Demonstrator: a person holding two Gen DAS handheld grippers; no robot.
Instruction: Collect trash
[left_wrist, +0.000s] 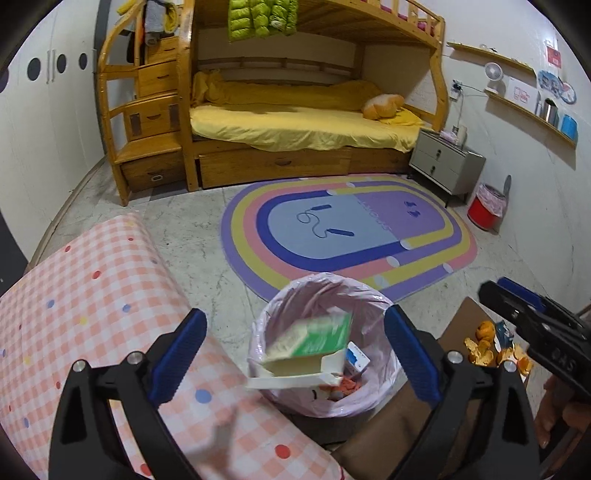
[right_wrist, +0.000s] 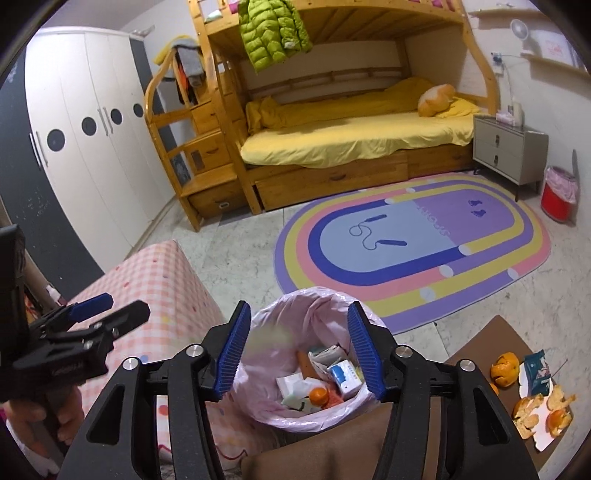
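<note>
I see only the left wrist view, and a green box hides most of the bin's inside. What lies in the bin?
Observer: A whole tangerine lies in the pink-lined bin, among papers.
Operator: Does the right gripper hold anything?
Observer: No, its fingers stand apart with nothing between them.
Operator: What trash is on the low table?
Observer: Tangerine peels on a white paper, beside a dark blue wrapper.
</note>
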